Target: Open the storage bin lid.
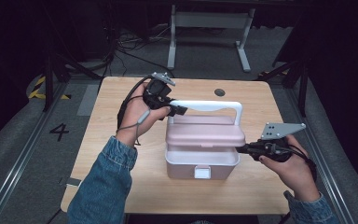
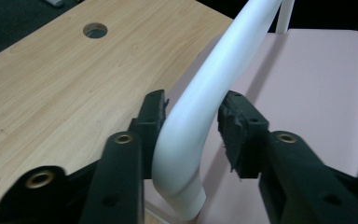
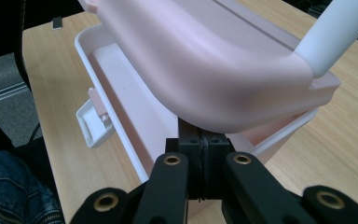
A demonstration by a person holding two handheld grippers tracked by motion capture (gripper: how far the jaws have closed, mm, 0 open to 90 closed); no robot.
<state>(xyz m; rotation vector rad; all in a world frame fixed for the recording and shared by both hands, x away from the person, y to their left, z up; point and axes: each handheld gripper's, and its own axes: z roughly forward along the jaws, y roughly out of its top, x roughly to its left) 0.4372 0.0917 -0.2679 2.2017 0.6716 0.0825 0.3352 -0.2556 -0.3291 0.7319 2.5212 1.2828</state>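
A pink box [image 1: 203, 151] with a white handle [image 1: 205, 106] sits near the middle of the wooden table [image 1: 121, 93], its lid [image 1: 205, 133] lifted a little off the pale body so a gap shows along the near side, and a small white latch [image 1: 202, 172] hangs open at the near front. The handle stands upright over the far side of the lid. The left tool [image 1: 175, 111] is at the handle's left corner: in the left gripper view its jaws sit on either side of the white bar [image 2: 191, 126], one pad against it and the other just off it, so the hold is loose. The right tool [image 1: 242, 149] is at the box's right end, its jaws closed tight together with nothing between them, the tips tucked under the raised lid's edge [image 3: 223, 126] at the rim of the body. A round hole [image 1: 219, 92] lies in the table beyond the box.
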